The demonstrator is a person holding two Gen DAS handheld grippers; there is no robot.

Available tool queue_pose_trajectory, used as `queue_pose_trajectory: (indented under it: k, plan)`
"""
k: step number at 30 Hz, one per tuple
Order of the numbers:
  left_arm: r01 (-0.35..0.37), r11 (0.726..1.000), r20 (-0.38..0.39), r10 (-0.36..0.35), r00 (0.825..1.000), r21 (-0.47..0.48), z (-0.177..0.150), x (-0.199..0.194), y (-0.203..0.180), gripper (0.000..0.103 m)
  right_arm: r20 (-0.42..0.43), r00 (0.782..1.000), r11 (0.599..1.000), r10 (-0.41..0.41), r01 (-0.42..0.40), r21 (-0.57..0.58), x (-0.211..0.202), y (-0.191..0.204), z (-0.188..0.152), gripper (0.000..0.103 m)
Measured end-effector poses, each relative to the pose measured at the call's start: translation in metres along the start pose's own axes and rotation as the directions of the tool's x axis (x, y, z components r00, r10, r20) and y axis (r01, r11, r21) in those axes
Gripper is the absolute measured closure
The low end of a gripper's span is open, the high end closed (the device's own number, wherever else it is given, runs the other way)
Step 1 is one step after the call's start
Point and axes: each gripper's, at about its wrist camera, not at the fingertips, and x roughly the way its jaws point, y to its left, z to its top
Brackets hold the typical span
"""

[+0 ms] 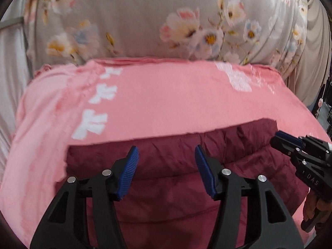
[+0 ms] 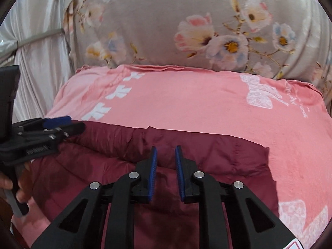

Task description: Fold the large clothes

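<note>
we have the maroon puffer jacket (image 1: 182,178) lying folded on the pink bedspread (image 1: 166,95), near the front edge of the bed and well short of the floral pillow (image 1: 128,14) at the head. our left gripper (image 1: 166,172) hangs above the padded bulk with its jaws standing fairly wide and nothing between them; our right gripper (image 2: 166,174) hovers over the same jacket with only a narrow gap between its blue pads (image 2: 154,172), and nothing is pinched there either. we judge the jacket to be light but bulky, soft and springy, with a slick shell that will tend to slide and puff back open after a fold. we would take hold at a stitched seam or along the far folded edge (image 2: 186,130), where the layers are thinner and a pad can bite, not on the fat middle of a quilted panel. each hand should grip an outer corner so that the layers move together.
</note>
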Motion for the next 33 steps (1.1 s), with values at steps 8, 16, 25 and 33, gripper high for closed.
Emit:
queue_pose_trajectory:
  k: [8, 16, 25, 33]
  plan:
    - [-0.028, 0.997, -0.088, 0.022, 0.996, -0.071, -0.019, 0.054, 0.014, 0.049, -0.093, 0.993, 0.995, -0.072, 0.078, 0.066, 0.047, -0.039, -0.012, 0.090]
    - [-0.033, 0.992, -0.085, 0.022, 0.996, -0.121, -0.033, 0.070, 0.035, 0.049, -0.098, 0.990, 0.976, -0.104, 0.121, 0.183, 0.049, -0.076, -0.030, 0.101]
    - [-0.089, 0.982, -0.084, 0.076, 0.994, -0.169, -0.026, 0.059, 0.081, 0.059, -0.099, 0.978, 0.919, -0.182, 0.205, 0.337, 0.034, -0.132, -0.036, 0.103]
    - [-0.182, 0.951, -0.106, 0.160, 0.981, -0.249, -0.028, 0.058, 0.130, 0.060, -0.147, 0.970, 0.887, -0.196, 0.239, 0.396, 0.044, -0.153, -0.043, 0.103]
